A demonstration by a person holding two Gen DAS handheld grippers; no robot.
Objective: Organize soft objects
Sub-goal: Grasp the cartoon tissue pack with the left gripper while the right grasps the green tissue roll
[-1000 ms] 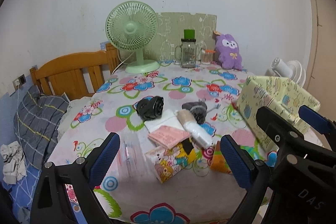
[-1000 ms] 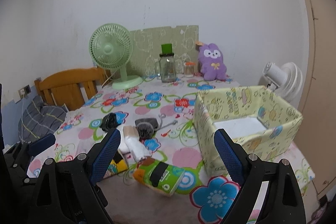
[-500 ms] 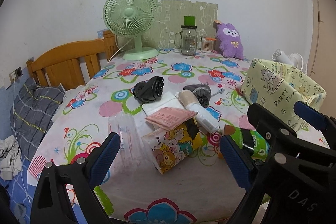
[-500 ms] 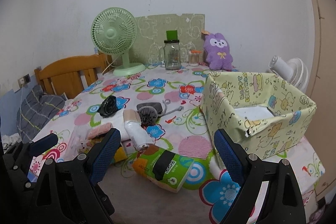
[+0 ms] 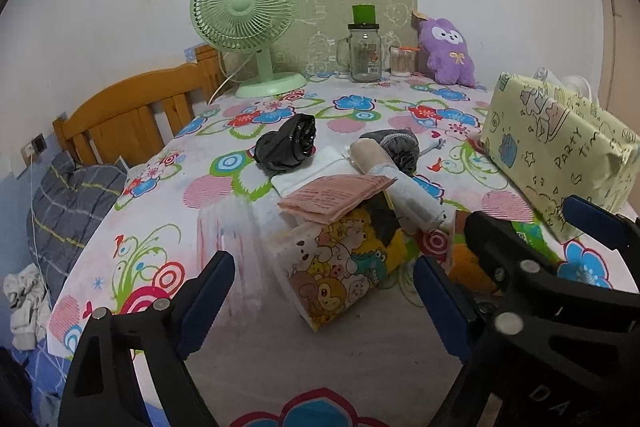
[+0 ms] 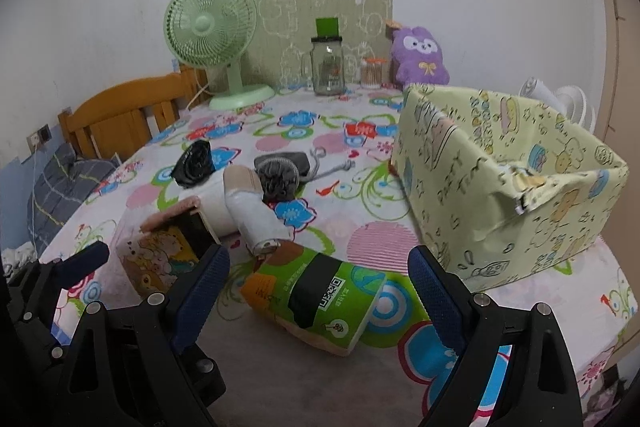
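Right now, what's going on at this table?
A person holds two grippers over a pile of soft packs on the flowered table. The left gripper frames the cartoon tissue pack, jaws closing but not touching it. The right gripper is open around the green tissue pack, not gripping. The yellow box waits at the right. Nothing is lifted yet.

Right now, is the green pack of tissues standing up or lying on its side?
Lying on its side. The green pack rests flat on the tablecloth, its label facing up.
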